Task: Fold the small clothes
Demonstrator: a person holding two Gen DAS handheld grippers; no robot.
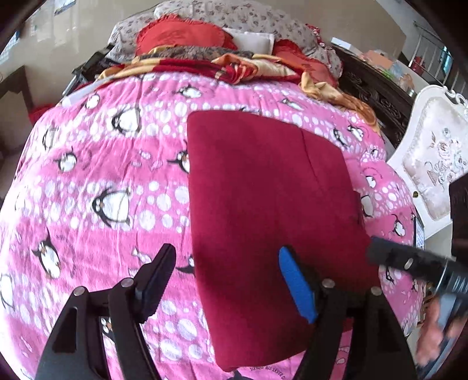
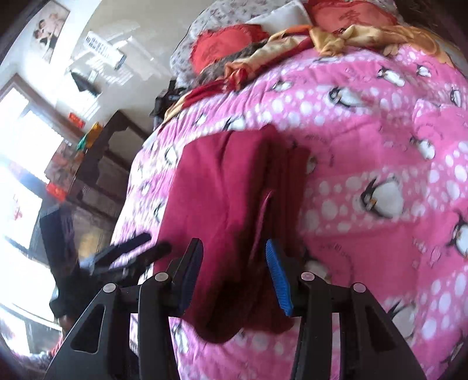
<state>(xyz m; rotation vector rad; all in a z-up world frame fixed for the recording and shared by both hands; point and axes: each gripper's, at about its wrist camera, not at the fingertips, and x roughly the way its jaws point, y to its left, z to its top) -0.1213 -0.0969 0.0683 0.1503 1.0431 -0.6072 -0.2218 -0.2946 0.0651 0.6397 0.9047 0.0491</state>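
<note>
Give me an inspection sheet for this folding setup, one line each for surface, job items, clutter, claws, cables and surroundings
Surface: bed covered by a pink penguin-print quilt, wrinkled but spread out.
Job's things: one dark red garment lying fairly flat on the quilt, with a folded edge showing along its right side.
Clutter: red cushions, a floral pillow and a bunched red-and-gold blanket piled at the far end of the bed.
Claws: left claw open over the garment's near edge; right claw open over its near right part; neither grips cloth.
Cables: nothing seen.
Surroundings: white upholstered chair beside the bed, dark wooden cabinet, bright window.
</note>
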